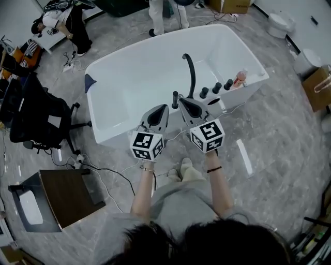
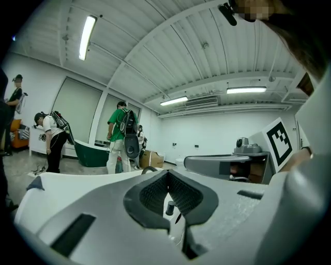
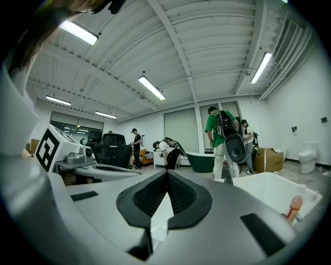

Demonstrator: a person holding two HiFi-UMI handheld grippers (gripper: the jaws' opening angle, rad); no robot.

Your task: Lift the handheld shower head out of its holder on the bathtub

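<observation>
A white bathtub (image 1: 119, 77) fills the middle of the head view. On its near rim stand a curved black spout (image 1: 191, 72), three black knobs (image 1: 217, 87) and a short black upright piece (image 1: 175, 98) that looks like the handheld shower head in its holder. My left gripper (image 1: 163, 108) and right gripper (image 1: 182, 102) hover side by side just before that rim, a little short of the upright piece, both shut and empty. Through the left gripper's (image 2: 167, 175) closed jaws a small dark cylinder (image 2: 170, 207) shows ahead. The right gripper (image 3: 167, 173) points over the tub's edge (image 3: 269, 189).
A pink bottle (image 1: 239, 78) stands on the rim right of the knobs. A black office chair (image 1: 36, 121) and a dark cabinet (image 1: 67, 196) are at the left, with cables (image 1: 103, 171) on the floor. People stand beyond the tub (image 1: 165, 13). A cardboard box (image 1: 316, 88) sits at the right.
</observation>
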